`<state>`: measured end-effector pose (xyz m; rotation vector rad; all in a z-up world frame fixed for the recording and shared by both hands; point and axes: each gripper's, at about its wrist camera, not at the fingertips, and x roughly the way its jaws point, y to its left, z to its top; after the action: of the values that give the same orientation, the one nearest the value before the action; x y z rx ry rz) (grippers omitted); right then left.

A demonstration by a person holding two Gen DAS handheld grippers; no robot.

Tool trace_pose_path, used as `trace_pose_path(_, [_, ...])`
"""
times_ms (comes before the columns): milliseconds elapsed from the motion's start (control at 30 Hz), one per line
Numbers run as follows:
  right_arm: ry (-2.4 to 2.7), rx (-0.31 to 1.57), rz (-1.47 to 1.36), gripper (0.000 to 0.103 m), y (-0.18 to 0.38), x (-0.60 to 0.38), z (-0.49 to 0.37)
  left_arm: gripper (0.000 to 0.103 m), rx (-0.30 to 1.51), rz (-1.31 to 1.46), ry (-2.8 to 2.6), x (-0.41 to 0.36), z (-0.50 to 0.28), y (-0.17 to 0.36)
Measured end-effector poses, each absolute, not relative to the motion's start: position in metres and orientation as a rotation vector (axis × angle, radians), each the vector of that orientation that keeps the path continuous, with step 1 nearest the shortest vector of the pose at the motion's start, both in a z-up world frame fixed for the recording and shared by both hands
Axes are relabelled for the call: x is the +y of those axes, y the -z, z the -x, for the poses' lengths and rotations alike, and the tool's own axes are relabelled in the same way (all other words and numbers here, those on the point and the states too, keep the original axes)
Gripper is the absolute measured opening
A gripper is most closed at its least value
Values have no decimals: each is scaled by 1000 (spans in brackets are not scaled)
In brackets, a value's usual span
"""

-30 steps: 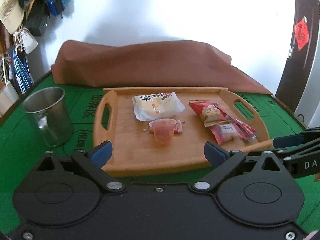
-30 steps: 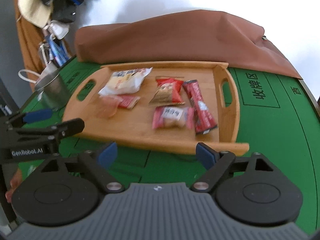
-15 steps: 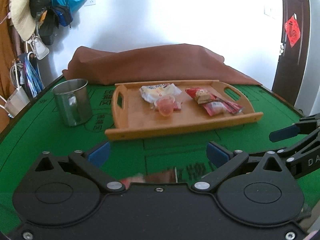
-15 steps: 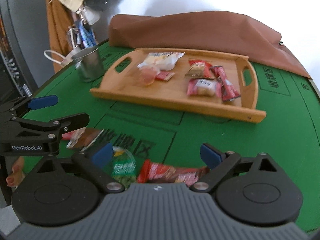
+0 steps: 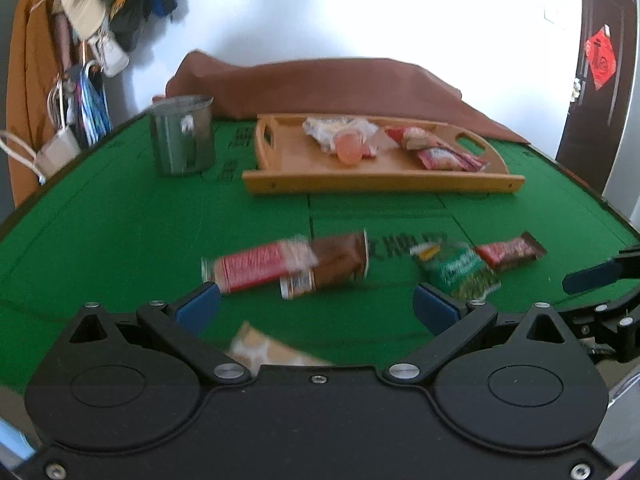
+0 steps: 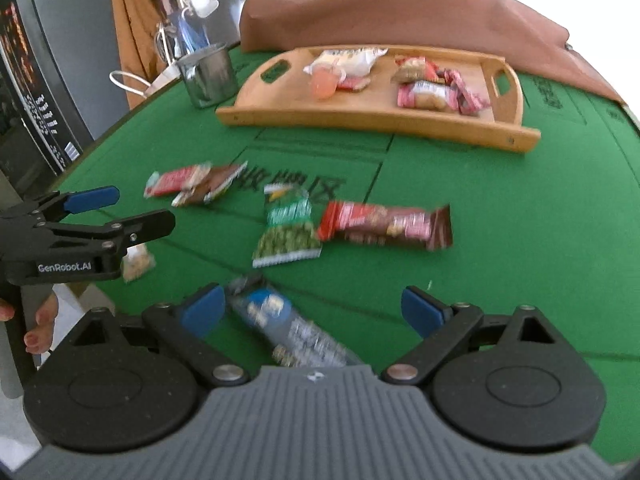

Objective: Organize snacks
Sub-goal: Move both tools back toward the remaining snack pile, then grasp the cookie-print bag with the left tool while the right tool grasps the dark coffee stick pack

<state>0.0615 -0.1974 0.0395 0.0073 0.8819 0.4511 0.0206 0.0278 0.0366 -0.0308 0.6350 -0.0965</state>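
Both hands empty: my left gripper (image 5: 316,304) and right gripper (image 6: 314,310) are standing wide apart, nothing between the pads. Loose snacks are lying on the green table (image 6: 500,216); the blue packet (image 6: 288,330) nearest. Judging next: closing on it, carrying to the tray (image 6: 360,114)

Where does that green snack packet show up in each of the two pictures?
Left wrist view: green snack packet at right of centre, on the green table.
Right wrist view: green snack packet near the centre.
Shared landmark: the wooden tray beyond it.
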Motion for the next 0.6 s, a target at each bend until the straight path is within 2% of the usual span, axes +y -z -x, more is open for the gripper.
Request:
trace_pose_path(67, [-453, 895, -17, 96, -36, -199, -57, 103, 655, 55, 95, 29, -16, -32])
trace_pose_path(200, [-427, 900, 14, 85, -35, -198, -47, 103, 687, 90, 100, 31, -13, -27])
trace_pose_path(333, [-438, 910, 56, 79, -33, -197, -39, 103, 693, 111, 108, 33, -12, -28])
trace_pose_path(433, [-408, 904, 101, 69, -35, -195, -36, 102, 699, 103, 105, 32, -12, -28])
trace_pose_path(600, [-404, 902, 113, 65, -35, -198, -41, 100, 703, 83, 102, 29, -12, -27])
